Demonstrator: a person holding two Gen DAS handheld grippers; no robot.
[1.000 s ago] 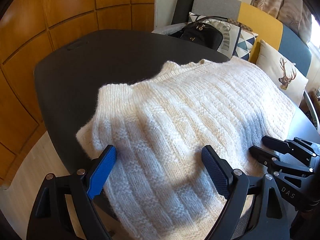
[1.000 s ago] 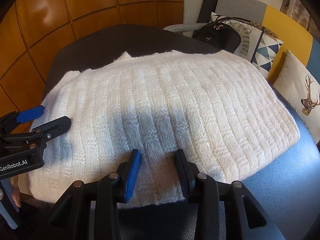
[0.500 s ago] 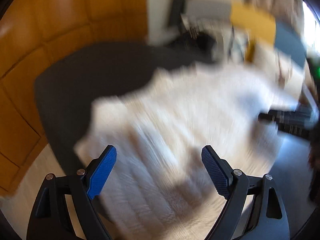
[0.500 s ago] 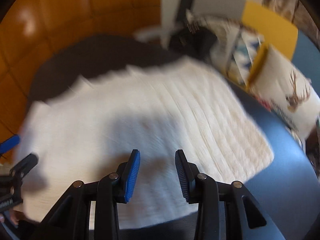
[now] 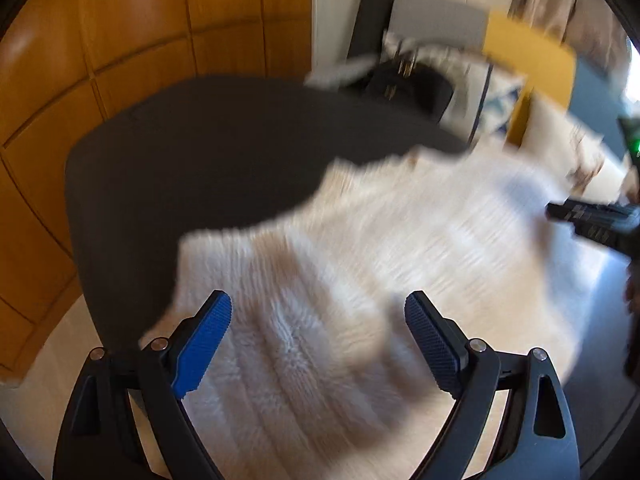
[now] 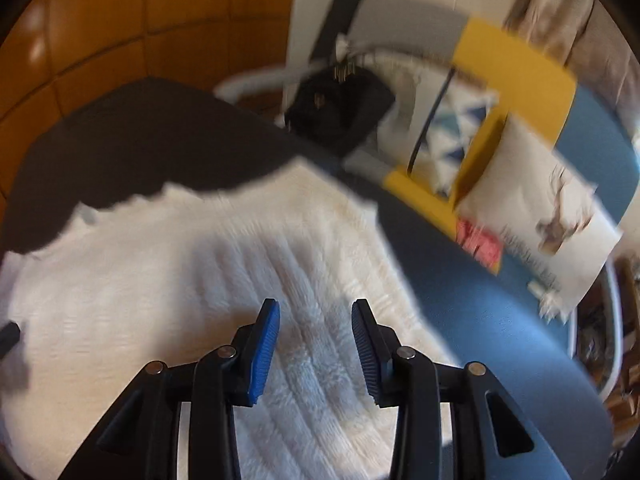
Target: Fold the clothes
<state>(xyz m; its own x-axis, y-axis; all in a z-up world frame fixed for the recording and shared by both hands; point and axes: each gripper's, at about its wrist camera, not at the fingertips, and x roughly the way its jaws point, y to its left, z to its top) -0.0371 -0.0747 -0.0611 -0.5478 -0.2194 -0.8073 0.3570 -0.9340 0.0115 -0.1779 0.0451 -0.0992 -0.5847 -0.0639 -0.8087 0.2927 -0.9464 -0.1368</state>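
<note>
white knit sweater on dark table, both tongs parted above it

nearest in the left wrist view, the left gripper has its blue-padded fingers spread wide, with nothing between them. directly beneath and beyond them lies the white knit sweater, ribbed and fluffy, spread flat on the dark table. the sweater covers the near and right part of the tabletop; the far-left part of the top is bare. the view is motion-blurred, so stitch detail is unclear.

in the right wrist view, the right gripper has its fingers parted by a narrower gap, gripping nothing, with the sweater showing through the gap. the sweater's right edge ends short of the table rim, leaving a bare strip on that side. the right gripper also appears at the right edge of the left wrist view, over the sweater's far right portion; whether it touches the knit cannot be told.

beyond the table's far edge:
- a black handbag sits on a seat just past the rim.
- a triangle-pattern cushion leans beside it.
- a white cushion with a deer print stands to the right.
- a yellow backrest panel rises behind the cushions.
- wooden wall panels fill the far left.
</note>
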